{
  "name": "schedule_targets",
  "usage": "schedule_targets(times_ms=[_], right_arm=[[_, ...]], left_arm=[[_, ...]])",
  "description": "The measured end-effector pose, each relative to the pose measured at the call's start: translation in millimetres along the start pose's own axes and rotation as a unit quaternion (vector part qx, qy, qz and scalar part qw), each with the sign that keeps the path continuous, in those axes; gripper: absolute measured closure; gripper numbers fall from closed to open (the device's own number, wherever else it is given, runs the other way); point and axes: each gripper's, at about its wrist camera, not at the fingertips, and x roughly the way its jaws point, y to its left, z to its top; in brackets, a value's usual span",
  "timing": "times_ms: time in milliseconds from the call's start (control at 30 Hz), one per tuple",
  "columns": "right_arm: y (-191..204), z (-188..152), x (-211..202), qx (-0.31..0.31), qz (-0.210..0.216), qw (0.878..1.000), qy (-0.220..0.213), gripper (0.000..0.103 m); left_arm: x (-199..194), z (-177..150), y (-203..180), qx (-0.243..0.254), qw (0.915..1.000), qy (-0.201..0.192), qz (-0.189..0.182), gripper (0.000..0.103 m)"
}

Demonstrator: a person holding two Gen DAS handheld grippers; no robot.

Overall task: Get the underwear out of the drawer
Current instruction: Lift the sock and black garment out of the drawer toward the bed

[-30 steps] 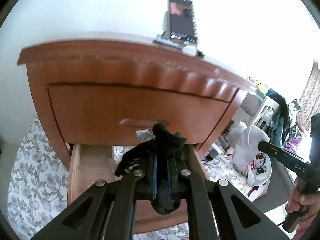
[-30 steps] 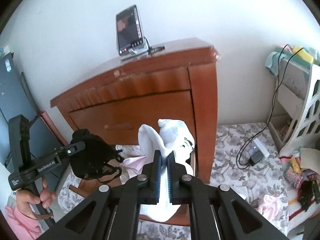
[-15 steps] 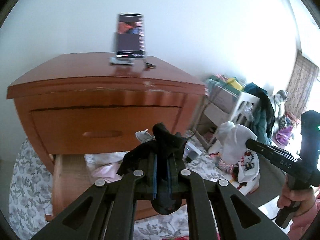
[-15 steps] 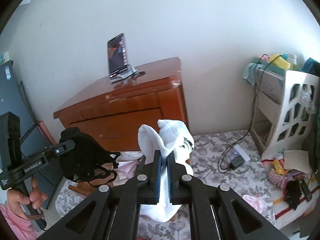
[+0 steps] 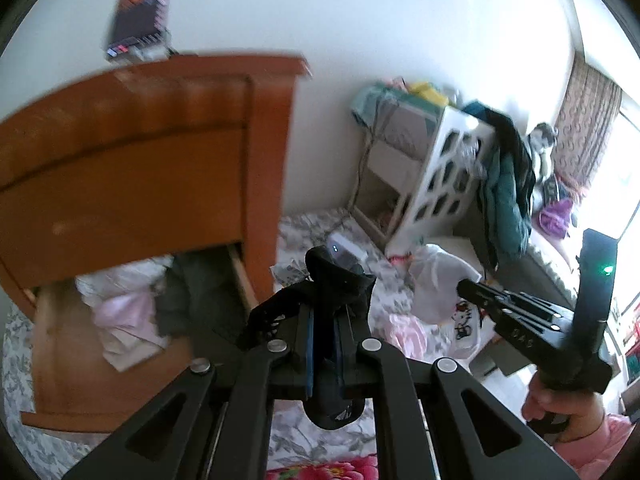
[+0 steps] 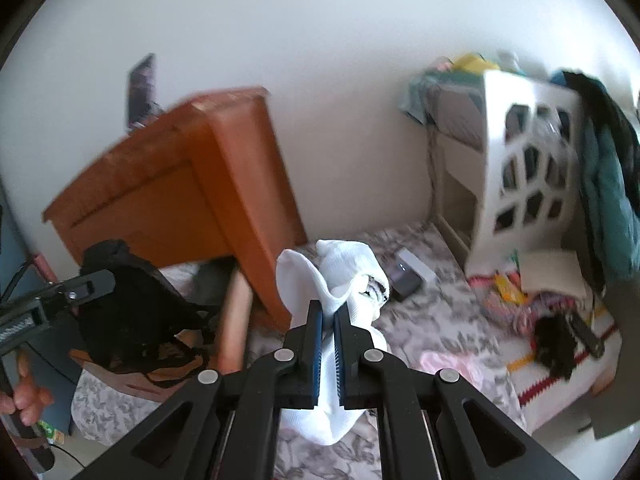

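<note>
My left gripper (image 5: 324,311) is shut on black underwear (image 5: 338,280), held clear of the open wooden drawer (image 5: 96,396) at the lower left. In the drawer lie pale pink and dark grey clothes (image 5: 132,312). My right gripper (image 6: 327,313) is shut on white underwear (image 6: 344,268), which stands up above its fingers and hangs below them. In the right wrist view the left gripper (image 6: 107,279) shows at the left with the black underwear (image 6: 128,312) hanging from it. The right gripper (image 5: 463,286) with the white underwear (image 5: 436,284) shows in the left wrist view.
The brown nightstand (image 6: 192,184) carries a phone on a stand (image 5: 140,12). A white cut-out shelf rack (image 6: 528,184) with hanging clothes stands at the right. A charger block (image 6: 408,274), a pink garment (image 6: 452,364) and other clutter lie on the floral floor covering.
Both grippers have swung to the right, away from the nightstand, each carrying its garment. The nightstand and drawer have slid to the left in both views; the shelf rack has come closer.
</note>
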Motion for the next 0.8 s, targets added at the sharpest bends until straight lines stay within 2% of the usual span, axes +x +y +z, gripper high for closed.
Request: schedule_targets(times_ms=[367, 633, 800], right_arm=[[-84, -55, 54, 0.073, -0.035, 0.995, 0.055, 0.097], [-120, -72, 90, 0.079, -0.064, 0.990, 0.096, 0.097], [-142, -78, 114, 0.076, -0.085, 0.986, 0.120, 0.097]], left_arm=[[80, -17, -60, 0.032, 0.9977, 0.059, -0.012, 0.095], [150, -32, -90, 0.042, 0.9939, 0.101, -0.012, 0.095], [190, -37, -90, 0.031, 0.9924, 0.119, -0.004, 0.095]])
